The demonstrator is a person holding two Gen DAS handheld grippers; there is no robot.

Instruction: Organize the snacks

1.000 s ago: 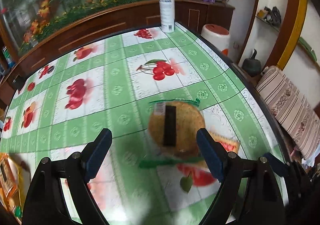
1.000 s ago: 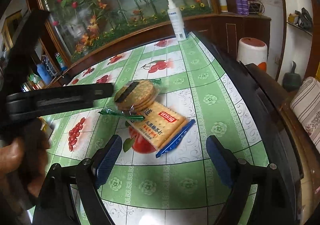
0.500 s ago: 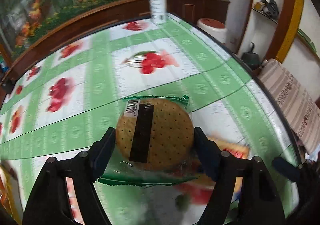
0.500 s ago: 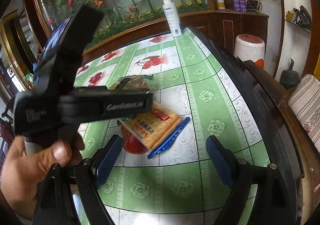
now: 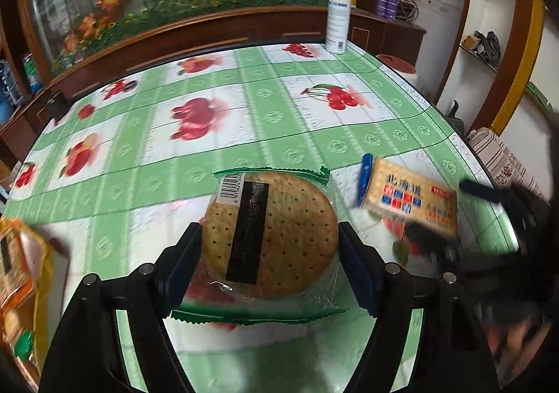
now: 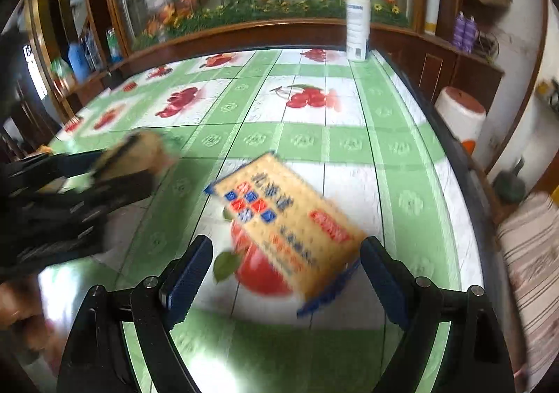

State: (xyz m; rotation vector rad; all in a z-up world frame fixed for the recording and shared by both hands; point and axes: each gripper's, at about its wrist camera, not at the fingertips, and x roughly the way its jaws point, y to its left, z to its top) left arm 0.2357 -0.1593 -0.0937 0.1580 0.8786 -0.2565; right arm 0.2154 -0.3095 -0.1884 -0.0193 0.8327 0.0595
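Left gripper [image 5: 269,262] clamps the round cracker pack [image 5: 270,235], pads on both sides, held above the table [image 5: 244,134]. Right gripper [image 6: 285,276] jaws just widened, straddling the rectangular cracker pack [image 6: 286,221] near the table's right edge, pads not touching.

Both tools look alike. The left gripper [image 5: 270,262] has glossy black plastic arms ending in ribbed dark-blue pads, with round silver screws at the joints. The right gripper [image 6: 286,276] shows the same black frame, blue pads and silver screw heads at lower frame.
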